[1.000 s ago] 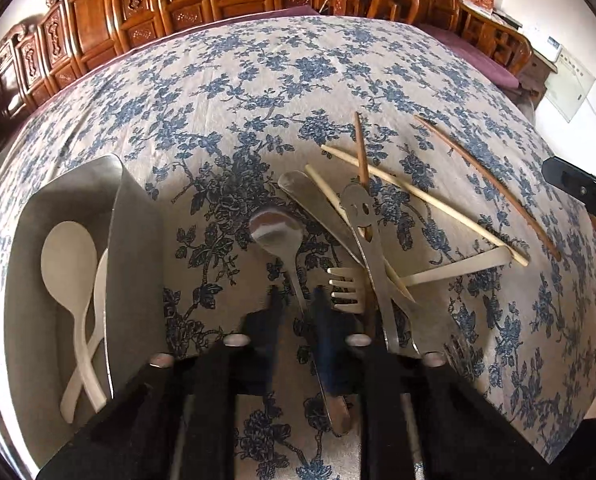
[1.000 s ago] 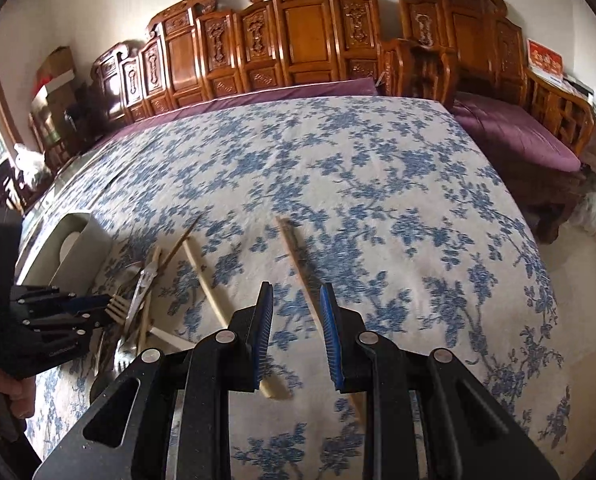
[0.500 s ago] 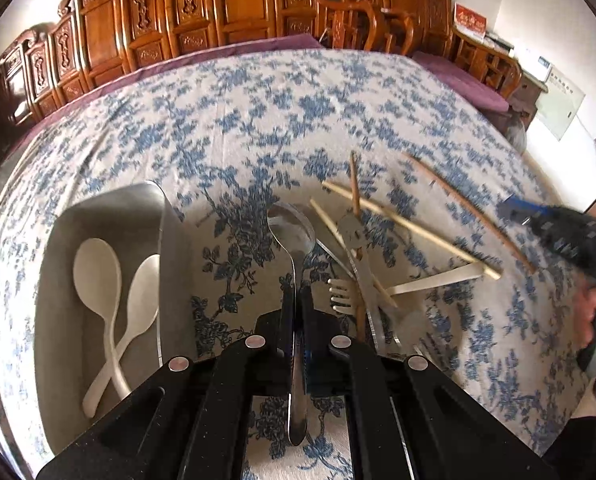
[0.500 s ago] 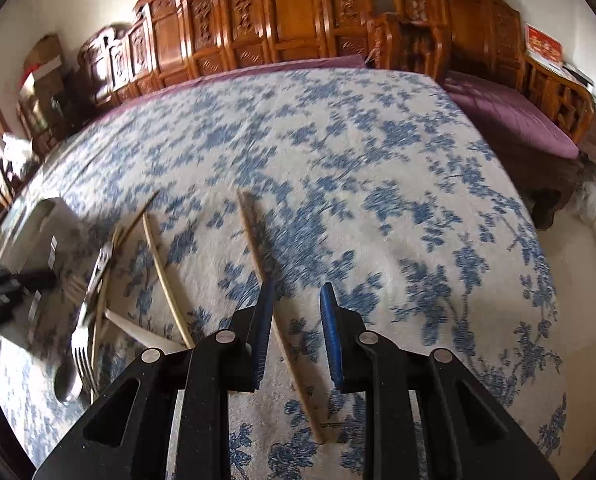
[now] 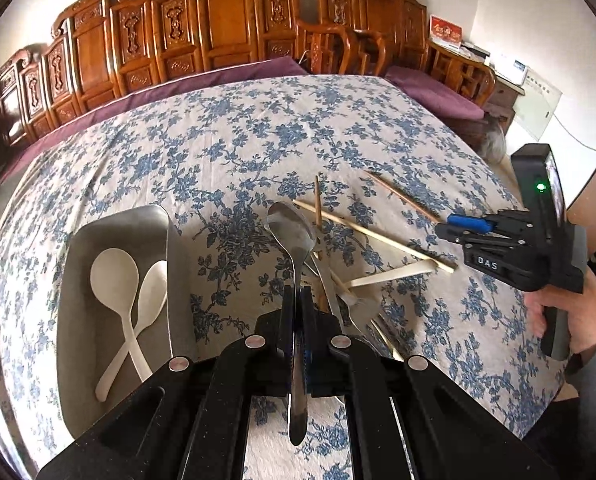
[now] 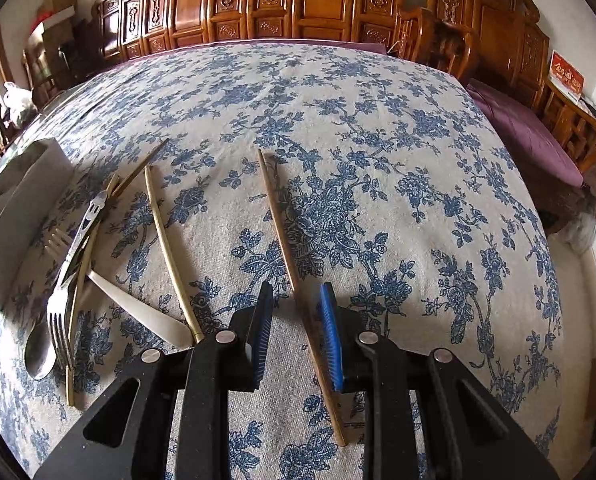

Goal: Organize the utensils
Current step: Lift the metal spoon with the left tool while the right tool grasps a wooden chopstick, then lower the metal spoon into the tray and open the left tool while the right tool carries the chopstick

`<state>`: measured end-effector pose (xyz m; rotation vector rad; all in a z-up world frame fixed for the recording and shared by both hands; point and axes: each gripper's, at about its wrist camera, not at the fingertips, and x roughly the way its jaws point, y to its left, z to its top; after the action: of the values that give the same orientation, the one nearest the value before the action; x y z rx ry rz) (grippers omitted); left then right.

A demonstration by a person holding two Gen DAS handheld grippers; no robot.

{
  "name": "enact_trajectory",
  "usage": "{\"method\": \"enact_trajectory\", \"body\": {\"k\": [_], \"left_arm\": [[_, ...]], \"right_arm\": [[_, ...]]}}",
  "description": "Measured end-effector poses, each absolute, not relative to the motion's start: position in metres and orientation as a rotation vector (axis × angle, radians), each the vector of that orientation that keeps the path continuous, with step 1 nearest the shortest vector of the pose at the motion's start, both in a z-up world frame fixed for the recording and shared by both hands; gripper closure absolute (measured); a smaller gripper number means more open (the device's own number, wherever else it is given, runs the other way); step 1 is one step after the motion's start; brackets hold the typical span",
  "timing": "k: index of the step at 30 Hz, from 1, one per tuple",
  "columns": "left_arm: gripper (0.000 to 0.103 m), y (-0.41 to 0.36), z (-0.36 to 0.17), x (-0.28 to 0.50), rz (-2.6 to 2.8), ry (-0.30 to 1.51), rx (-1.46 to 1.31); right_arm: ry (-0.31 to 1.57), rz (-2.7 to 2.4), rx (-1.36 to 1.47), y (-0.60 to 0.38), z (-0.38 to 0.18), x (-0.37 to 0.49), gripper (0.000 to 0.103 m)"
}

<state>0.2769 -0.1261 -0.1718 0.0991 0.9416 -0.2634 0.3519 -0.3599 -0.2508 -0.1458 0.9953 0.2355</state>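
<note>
Carved wooden benches (image 5: 226, 40), white walls (image 5: 497, 8)

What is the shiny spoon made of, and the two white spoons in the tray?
The shiny spoon looks like polished metal, probably steel: grey and mirror-like. The two white spoons look like matte plastic or maybe ceramic: cream, no glare. The tray seems brushed metal.

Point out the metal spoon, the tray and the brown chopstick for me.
metal spoon (image 5: 292, 232): left wrist view, on its bowl, above the shut fingers.
tray (image 5: 78, 320): left wrist view, on a bare stretch of its floor.
brown chopstick (image 6: 280, 228): right wrist view, on the middle of its shaft, ahead of the fingers.
</note>
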Motion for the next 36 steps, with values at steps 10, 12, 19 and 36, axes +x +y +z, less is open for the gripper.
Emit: {"method": "enact_trajectory", "body": {"k": [10, 12, 19, 36], "left_arm": [[0.100, -0.118, -0.157, 0.263, -0.260, 0.911, 0.101], [0.100, -0.114, -0.153, 0.260, -0.256, 0.902, 0.100], [0.100, -0.099, -0.142, 0.254, -0.245, 0.882, 0.097], [0.100, -0.054, -0.138, 0.258, -0.169, 0.883, 0.088]], "right_arm": [[1.026, 0.217, -0.152, -0.354, -0.248, 0.348, 0.097], [1.013, 0.208, -0.157, -0.351, -0.245, 0.345, 0.097], [0.933, 0.227, -0.163, -0.328, -0.218, 0.324, 0.097], [0.798, 0.344, -0.205, -0.257, -0.172, 0.282, 0.097]]}}
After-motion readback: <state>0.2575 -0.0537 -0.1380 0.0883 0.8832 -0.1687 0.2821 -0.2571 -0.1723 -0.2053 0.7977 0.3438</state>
